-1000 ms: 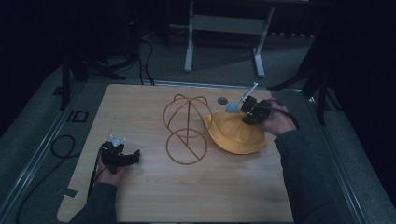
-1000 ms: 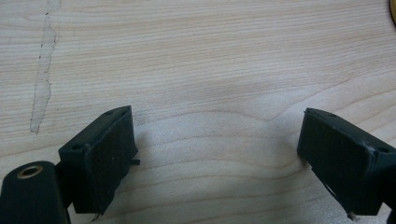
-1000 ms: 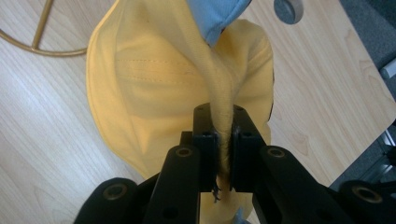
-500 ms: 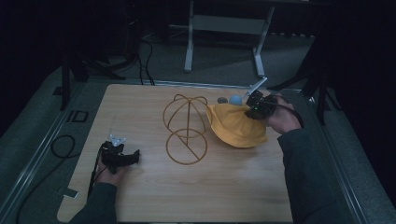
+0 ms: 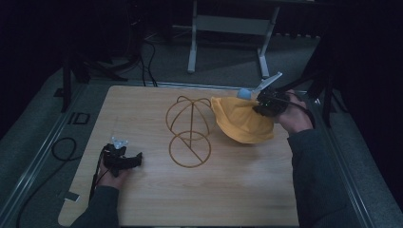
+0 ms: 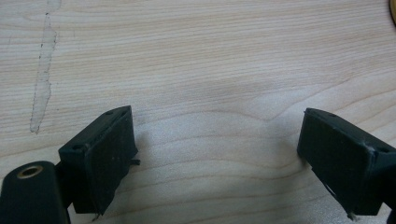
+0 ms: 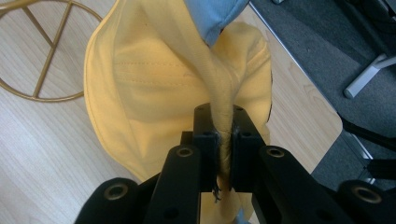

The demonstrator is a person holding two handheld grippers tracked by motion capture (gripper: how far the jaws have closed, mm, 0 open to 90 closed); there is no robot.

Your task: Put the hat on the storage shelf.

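At the left of the high view, the left gripper [image 5: 124, 159] rests low on the wooden table [image 5: 142, 199], near its front left corner, held in a hand whose sleeve comes in from the bottom edge. Its own view has the two black jaws standing wide apart, with nothing but bare wood grain between them (a pale streak marks the board off to one side). Toward the middle of the table stands a gold wire stand [image 5: 188, 130], a domed cage of thin hoops above a round ring base that lies flat on the wood. Just to the right of it hangs the yellow hat [image 5: 242, 124], lifted at its right edge and sagging down toward the table, close beside the stand's dome; a bit of light blue cloth [image 5: 244, 93] shows at its upper edge. At the far right, the right gripper [image 5: 266, 105] has its jaws pinched tight on a gathered fold of the hat's yellow fabric.
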